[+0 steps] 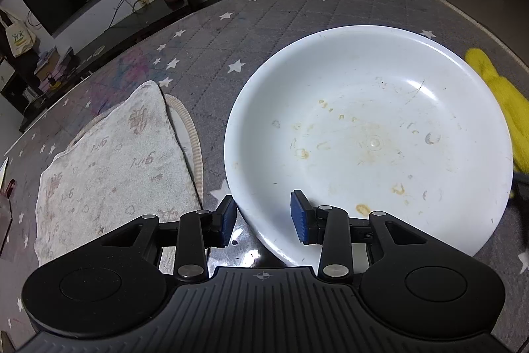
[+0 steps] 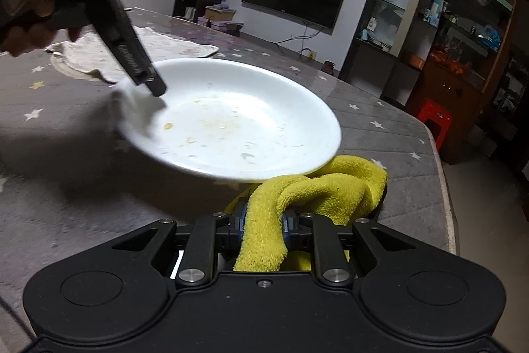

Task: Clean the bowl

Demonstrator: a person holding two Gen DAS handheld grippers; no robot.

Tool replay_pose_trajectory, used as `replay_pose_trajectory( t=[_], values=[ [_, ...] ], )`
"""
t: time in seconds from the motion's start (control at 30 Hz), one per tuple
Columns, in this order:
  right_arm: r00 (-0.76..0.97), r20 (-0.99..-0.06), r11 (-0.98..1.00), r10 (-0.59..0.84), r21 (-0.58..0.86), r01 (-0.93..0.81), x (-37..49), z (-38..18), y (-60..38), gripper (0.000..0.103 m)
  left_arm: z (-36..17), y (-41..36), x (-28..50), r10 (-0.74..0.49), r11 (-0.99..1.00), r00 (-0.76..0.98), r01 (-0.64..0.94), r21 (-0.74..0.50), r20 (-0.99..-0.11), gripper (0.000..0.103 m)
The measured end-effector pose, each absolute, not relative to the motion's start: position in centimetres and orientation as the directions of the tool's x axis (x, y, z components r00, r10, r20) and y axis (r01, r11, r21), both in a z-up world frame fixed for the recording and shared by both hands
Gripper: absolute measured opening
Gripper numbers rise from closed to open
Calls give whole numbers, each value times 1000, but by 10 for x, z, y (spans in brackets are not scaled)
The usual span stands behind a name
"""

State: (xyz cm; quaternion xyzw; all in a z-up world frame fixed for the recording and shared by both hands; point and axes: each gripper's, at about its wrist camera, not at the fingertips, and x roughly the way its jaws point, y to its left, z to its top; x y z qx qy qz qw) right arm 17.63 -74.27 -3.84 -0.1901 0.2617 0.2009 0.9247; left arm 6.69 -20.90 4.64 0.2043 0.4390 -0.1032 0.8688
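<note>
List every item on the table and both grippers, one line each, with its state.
Bowl: dirty, yellowish stains inside, near rim between left gripper's pads.
Yellow cloth: bunched, partly under the bowl's rim.
White towel: flat, stained, beside bowl.
Left gripper: straddling the bowl's rim.
Right gripper: shut on yellow cloth.

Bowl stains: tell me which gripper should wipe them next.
Right. The right gripper is shut on the yellow cloth beside the white bowl. The left gripper straddles the bowl's near rim, apparently steadying it, and holds no cloth.
</note>
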Motion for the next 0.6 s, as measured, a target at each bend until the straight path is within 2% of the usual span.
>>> replay_pose_trajectory(
  t=[0.6],
  values=[
    [777,-558,845,292,-230,-483,196,-40,-752,21,45,-212,68,-1,863,600,405,302,-800,41]
  ],
)
